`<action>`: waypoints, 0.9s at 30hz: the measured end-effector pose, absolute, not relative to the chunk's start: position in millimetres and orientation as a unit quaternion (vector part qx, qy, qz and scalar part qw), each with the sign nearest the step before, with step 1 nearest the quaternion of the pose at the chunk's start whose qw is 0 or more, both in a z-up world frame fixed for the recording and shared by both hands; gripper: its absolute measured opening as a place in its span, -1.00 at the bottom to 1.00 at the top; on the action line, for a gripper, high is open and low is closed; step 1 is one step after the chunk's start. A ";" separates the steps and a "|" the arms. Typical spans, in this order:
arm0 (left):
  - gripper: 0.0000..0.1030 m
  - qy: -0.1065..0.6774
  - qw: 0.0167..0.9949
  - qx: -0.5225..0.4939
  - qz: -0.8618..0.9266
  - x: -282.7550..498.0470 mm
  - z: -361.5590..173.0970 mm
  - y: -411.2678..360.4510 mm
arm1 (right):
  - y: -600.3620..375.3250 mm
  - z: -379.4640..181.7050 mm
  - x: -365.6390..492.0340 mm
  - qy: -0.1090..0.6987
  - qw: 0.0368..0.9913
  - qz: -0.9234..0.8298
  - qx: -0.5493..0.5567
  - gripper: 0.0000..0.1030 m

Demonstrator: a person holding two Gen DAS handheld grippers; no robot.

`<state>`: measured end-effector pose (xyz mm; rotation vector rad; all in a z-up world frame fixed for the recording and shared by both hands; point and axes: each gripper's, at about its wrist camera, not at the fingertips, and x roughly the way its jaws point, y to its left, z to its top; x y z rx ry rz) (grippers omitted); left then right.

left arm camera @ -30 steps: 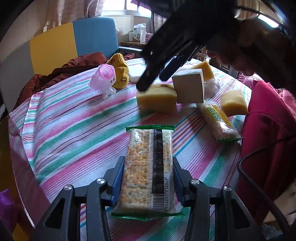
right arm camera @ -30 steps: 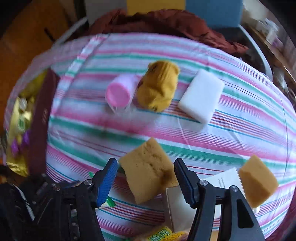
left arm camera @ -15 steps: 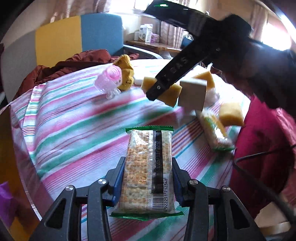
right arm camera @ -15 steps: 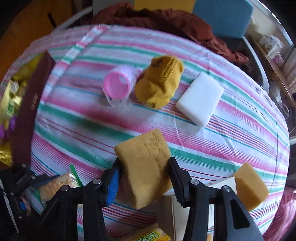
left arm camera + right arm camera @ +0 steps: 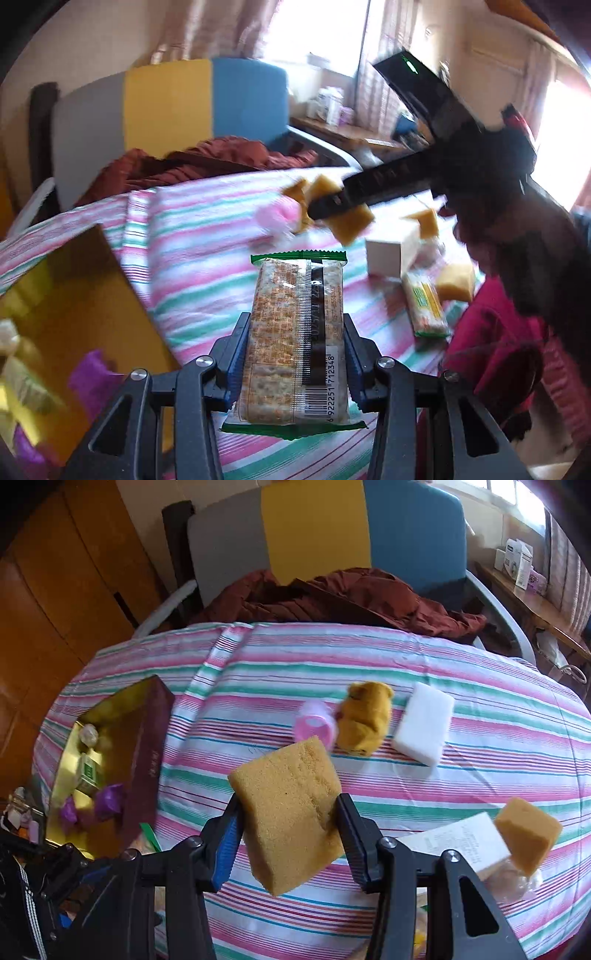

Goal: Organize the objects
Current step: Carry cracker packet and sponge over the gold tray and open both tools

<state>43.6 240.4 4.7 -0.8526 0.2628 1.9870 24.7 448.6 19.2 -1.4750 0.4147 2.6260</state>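
**Over the striped tabletop: two items lifted, most still to sort**

Across the round tabletop with its pink, green and white striped cloth (image 5: 369, 653), you have only part of the job done, as far as I can judge. The dark red box with the gold lining (image 5: 147, 738) at your left edge already holds a few small wrapped things, purple and pale ones among them. Left out on the cloth are a white rectangular foam block (image 5: 424, 723), a mustard-yellow knitted sock or toy (image 5: 365, 720), a small pink plastic cup (image 5: 314, 727), a white carton (image 5: 461, 838), a smaller yellow sponge cube (image 5: 528, 834) and a second cracker packet (image 5: 424, 310).

Your right gripper (image 5: 288, 834) has its jaws clamped on a large tan sponge block (image 5: 291, 812), carried clear of the cloth. It sits tilted, its long axis running from the lower right up toward the far left, roughly toward the box.

Your left gripper (image 5: 295, 354) has its jaws clamped on the sides of a clear green-edged cracker packet (image 5: 295, 332), also off the cloth. Its long axis runs straight ahead along the fingers, barcode end nearest you, the far end toward the table's middle.
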 end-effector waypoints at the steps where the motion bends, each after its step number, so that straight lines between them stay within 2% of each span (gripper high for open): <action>1: -0.12 0.101 0.453 -0.343 0.817 39.7 10.1 231.6 | 441.2 22.6 23.6 0.137 0.045 0.865 -0.480 -0.04; 13: -0.12 0.015 0.294 -0.325 0.899 -29.9 42.9 100.8 | 351.0 35.3 -24.5 0.148 -0.036 0.876 -0.457 -0.03; 20: -0.11 -0.021 0.178 -0.367 0.913 -84.1 16.3 29.4 | 296.9 29.4 -64.0 0.157 -0.088 0.864 -0.471 -0.03; 25: -0.11 -0.020 0.134 -0.375 0.917 -110.6 -2.1 4.4 | 259.6 17.5 -96.8 0.169 -0.113 0.848 -0.490 -0.02; 27: 0.12 -0.009 0.122 -0.382 0.916 -122.6 -8.7 0.9 | 246.3 13.7 -109.8 0.184 -0.124 0.843 -0.489 0.05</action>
